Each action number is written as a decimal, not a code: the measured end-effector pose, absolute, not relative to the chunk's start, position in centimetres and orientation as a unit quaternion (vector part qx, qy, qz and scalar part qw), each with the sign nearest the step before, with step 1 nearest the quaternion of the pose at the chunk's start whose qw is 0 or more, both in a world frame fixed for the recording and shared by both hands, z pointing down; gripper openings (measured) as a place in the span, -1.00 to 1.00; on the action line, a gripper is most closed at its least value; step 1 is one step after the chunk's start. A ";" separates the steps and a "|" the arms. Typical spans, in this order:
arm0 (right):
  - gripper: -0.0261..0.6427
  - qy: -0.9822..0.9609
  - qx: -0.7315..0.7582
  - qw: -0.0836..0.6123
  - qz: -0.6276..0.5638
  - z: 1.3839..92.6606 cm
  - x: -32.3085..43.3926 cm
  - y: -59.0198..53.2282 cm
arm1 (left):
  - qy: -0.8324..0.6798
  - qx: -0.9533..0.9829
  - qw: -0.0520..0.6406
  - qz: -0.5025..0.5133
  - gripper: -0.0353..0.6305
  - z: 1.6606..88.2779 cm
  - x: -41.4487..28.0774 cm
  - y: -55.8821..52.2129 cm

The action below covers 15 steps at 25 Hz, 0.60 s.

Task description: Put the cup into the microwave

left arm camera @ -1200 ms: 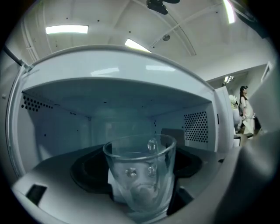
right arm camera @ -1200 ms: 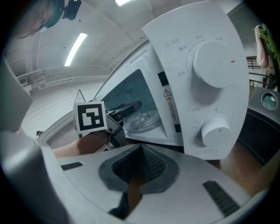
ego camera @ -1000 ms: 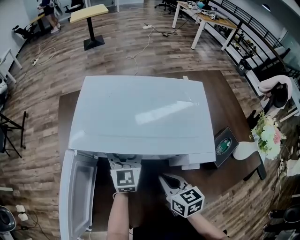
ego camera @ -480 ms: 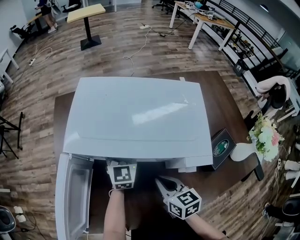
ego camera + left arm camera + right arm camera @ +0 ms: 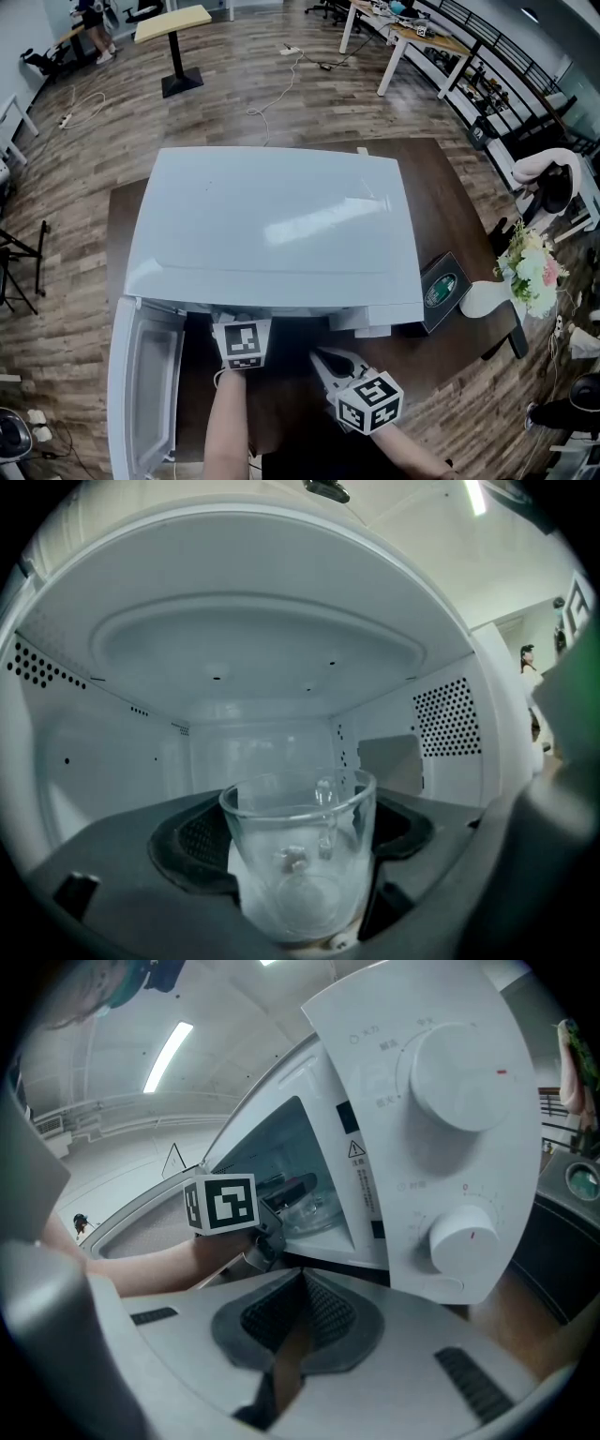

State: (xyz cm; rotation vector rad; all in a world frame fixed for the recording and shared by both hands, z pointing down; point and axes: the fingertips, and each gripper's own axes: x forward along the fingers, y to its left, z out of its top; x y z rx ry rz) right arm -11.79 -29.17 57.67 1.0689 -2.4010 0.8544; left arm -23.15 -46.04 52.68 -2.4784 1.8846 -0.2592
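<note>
A clear glass cup (image 5: 298,855) sits upright between the dark pads of my left gripper (image 5: 298,897), which is shut on it inside the white cavity of the microwave (image 5: 272,225). In the head view the left gripper (image 5: 240,328) reaches under the microwave's top edge and its jaws are hidden. The microwave door (image 5: 142,394) hangs open at the left. In the right gripper view the cup (image 5: 314,1211) shows just inside the opening. My right gripper (image 5: 298,1312) is shut on nothing, in front of the control panel (image 5: 441,1147). It shows in the head view as the right gripper (image 5: 330,361).
The microwave stands on a dark wooden table (image 5: 450,216). A dark box with a green label (image 5: 441,292) lies right of it. A white vase of flowers (image 5: 525,277) stands at the table's right edge. Two white knobs (image 5: 464,1237) sit on the panel.
My left gripper has moved a little further into the microwave with the cup. The right gripper has stayed almost where it was.
</note>
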 end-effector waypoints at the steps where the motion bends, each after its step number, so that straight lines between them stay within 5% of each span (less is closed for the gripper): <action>1: -0.94 -0.853 0.380 0.188 0.303 57.7 -11.7 -29.1 | 0.603 -0.793 0.009 -0.084 0.30 52.7 -23.1 -46.1; 15: -0.94 -0.854 0.382 0.183 0.303 57.2 -11.2 -27.5 | 0.599 -0.798 0.001 -0.067 0.31 52.4 -23.0 -45.7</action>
